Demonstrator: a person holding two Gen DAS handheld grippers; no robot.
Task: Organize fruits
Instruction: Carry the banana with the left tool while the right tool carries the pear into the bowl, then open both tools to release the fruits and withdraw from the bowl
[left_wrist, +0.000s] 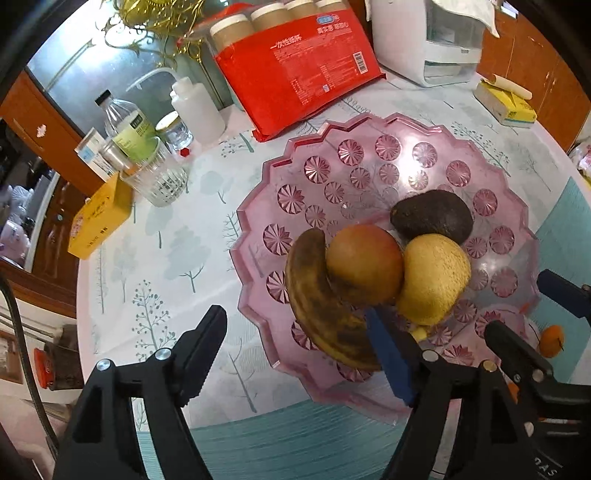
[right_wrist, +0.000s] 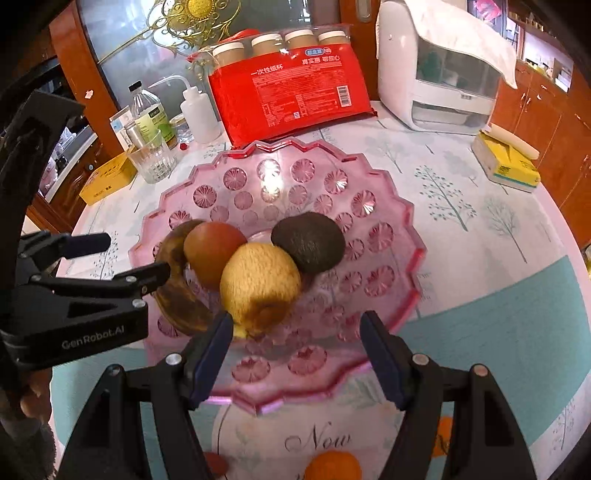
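Left wrist view: the left gripper (left_wrist: 295, 350) hangs wide open and empty over the near rim of a pink cut-glass fruit bowl (left_wrist: 332, 155) on the worktop (left_wrist: 177, 258). In the bowl a browned, spotted banana (left_wrist: 314, 295) curls against a reddish apple (left_wrist: 364, 260), with a rough yellow pear (left_wrist: 432, 277) and a dark avocado (left_wrist: 432, 216) touching behind. The right gripper (left_wrist: 524, 306) shows at the edge, near a small orange fruit (left_wrist: 551, 339) lying outside the bowl.

Right wrist view: the right gripper (right_wrist: 295, 354) also stands well open, holding nothing, its fingers straddling the bowl's front rim (right_wrist: 258, 402). An orange fruit (right_wrist: 332, 465) sits on the worktop just below, not yet gathered.

The likely hazards: a careless descent could knock the bowl's raised rim and slide it, or nudge the crowded pile so the round apple rolls; the soft, overripe banana would probably bruise under a firm squeeze.
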